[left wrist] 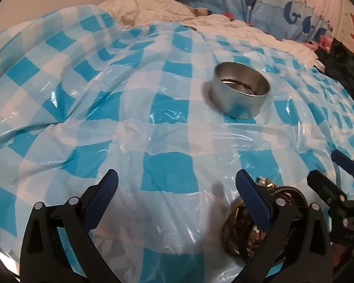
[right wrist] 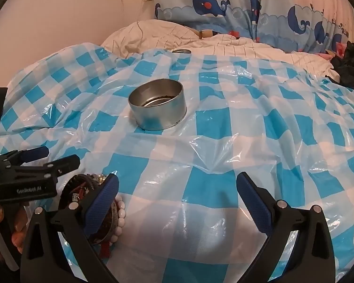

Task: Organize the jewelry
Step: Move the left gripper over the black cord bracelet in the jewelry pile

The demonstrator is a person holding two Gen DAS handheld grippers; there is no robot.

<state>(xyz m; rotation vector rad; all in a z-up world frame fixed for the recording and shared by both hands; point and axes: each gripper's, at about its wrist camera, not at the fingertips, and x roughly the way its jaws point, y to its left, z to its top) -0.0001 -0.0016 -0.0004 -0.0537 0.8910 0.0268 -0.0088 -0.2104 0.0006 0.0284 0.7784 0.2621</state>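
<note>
A round silver tin [left wrist: 240, 89] stands open on the blue-and-white checked plastic sheet [left wrist: 153, 129]; something dark and thin lies in its bottom. It also shows in the right wrist view [right wrist: 158, 105]. A heap of jewelry [left wrist: 245, 231], with brown and gold beads and dark chains, lies between the two grippers, partly hidden by my left gripper's right finger. In the right wrist view the heap [right wrist: 87, 188] includes a white bead bracelet [right wrist: 120, 214]. My left gripper [left wrist: 177, 202] is open and empty. My right gripper [right wrist: 177, 202] is open and empty; it also shows in the left wrist view [left wrist: 332, 172].
White bedding [right wrist: 167, 35] lies beyond the sheet, with a whale-print curtain [right wrist: 224, 2] behind it. A dark cloth pile [left wrist: 341, 63] sits at the right edge. A second small tin [right wrist: 182, 51] peeks over the sheet's far edge.
</note>
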